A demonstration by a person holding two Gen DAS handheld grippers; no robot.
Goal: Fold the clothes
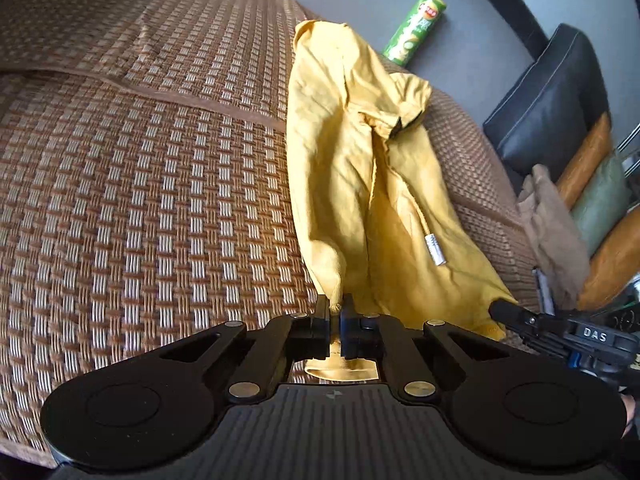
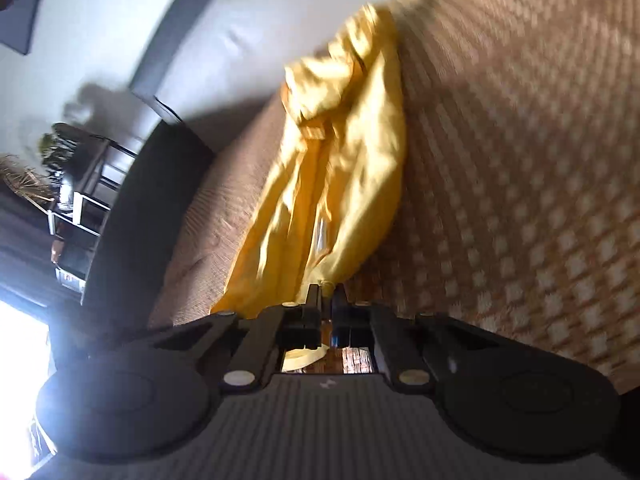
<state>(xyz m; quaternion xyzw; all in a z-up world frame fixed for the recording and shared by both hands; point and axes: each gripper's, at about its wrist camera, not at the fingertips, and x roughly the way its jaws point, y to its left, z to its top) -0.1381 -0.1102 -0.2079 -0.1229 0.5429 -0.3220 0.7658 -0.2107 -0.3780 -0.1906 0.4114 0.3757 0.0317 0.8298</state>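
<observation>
On the woven sofa mat (image 1: 140, 200) the yellow garment (image 1: 352, 168) lies bunched in a long strip, rumpled, one metal-tipped drawstring (image 1: 434, 250) loose on top. Left gripper (image 1: 335, 308) and right gripper (image 2: 326, 294) each pinch a fold of its near edge, jaws pressed together on cloth. Advice: lift both evenly, spread apart to flatten before folding, and keep the drawstring tucked.

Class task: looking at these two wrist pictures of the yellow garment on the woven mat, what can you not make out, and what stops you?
- Yellow garment, left wrist view: near hem hidden behind the left claw.
- Right wrist view: motion blur smears the woven mat.
- Green can: lower end hidden behind the garment; print too small.
</observation>
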